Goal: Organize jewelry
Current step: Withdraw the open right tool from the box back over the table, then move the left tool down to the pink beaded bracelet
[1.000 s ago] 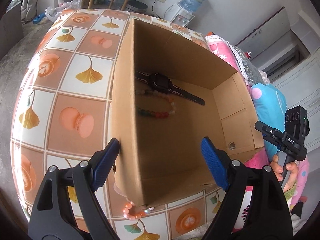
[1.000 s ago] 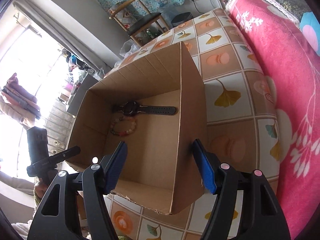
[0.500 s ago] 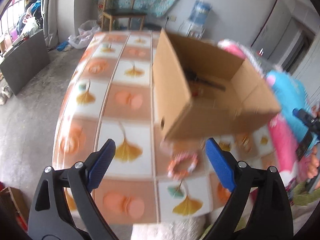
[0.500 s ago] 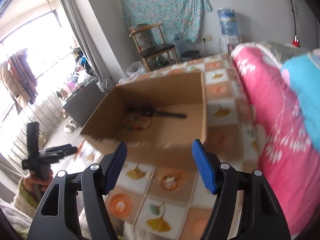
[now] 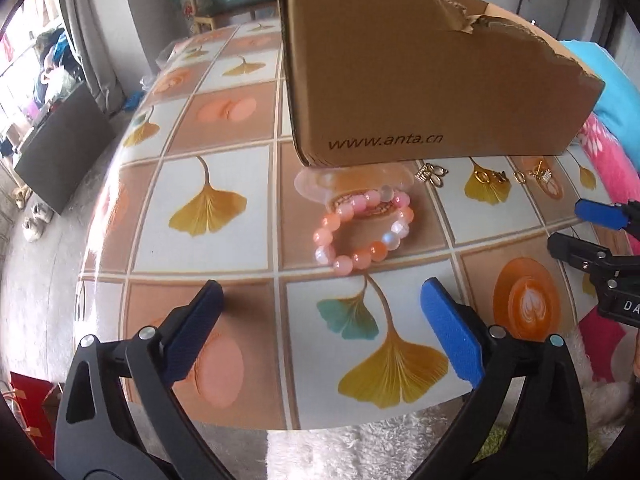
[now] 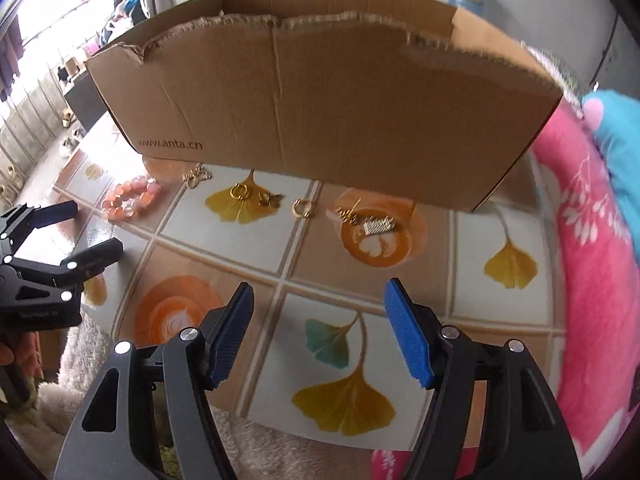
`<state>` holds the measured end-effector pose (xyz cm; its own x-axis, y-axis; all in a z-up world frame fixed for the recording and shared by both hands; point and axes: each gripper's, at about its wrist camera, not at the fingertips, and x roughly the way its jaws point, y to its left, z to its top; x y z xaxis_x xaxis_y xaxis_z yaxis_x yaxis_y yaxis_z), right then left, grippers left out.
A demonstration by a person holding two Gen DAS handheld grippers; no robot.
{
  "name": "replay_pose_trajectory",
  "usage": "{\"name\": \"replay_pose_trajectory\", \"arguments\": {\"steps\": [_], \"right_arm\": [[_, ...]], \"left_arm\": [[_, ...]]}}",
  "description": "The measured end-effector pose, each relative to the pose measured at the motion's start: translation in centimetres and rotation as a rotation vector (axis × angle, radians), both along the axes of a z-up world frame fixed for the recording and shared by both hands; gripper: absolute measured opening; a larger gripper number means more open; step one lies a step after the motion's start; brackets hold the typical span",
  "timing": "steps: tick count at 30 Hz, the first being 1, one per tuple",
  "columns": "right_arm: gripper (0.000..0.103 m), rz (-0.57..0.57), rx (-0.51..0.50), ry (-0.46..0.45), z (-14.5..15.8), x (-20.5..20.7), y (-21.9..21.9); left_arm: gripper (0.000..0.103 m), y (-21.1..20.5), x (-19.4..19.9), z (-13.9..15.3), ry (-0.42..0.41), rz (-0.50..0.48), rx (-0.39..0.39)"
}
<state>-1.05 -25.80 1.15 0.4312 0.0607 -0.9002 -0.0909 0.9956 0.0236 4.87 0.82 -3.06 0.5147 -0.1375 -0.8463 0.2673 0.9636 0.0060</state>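
Pink-and-white beaded bracelet (image 5: 362, 229) on tiled-pattern tabletop (image 5: 224, 248), just beside torn brown cardboard box (image 5: 420, 80). Small gold earrings and charms (image 6: 304, 208) scattered along box front. Left gripper (image 5: 322, 330) jaws opening wide, nothing between. Right gripper (image 6: 320, 334) parted partway, empty.

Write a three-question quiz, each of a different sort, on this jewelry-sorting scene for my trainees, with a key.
1. True or false: the pink bead bracelet lies inside the cardboard box.
2. Which tongs are nearer the bracelet? A) left tongs B) right tongs
3. Fill in: the small gold pieces lie on the tiled tablecloth, in front of the ____.

Key
1. False: it lies on the tablecloth, outside the box.
2. A
3. Box
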Motion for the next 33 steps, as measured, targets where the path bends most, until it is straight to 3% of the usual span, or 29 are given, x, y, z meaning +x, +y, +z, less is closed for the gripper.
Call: {"name": "replay_pose_trajectory", "arguments": {"steps": [6, 11, 22, 33], "right_arm": [[0.088, -0.012, 0.02, 0.009, -1.0, 0.5, -0.5], [0.096, -0.022, 0.018, 0.021, -1.2, 0.9, -0.8], [0.097, -0.019, 0.017, 0.024, -1.6, 3.1, -0.5], [0.097, -0.004, 0.019, 0.024, -1.3, 1.1, -1.2]], "left_arm": [[0.096, -0.2, 0.5, -0.3, 0.017, -0.006, 0.002], [0.096, -0.5, 1.1, 0.0, 0.033, -0.02, 0.004], [0.096, -0.8, 1.7, 0.0, 0.035, -0.017, 0.004], [0.096, -0.7, 0.9, -0.1, 0.002, -0.011, -0.004]]}}
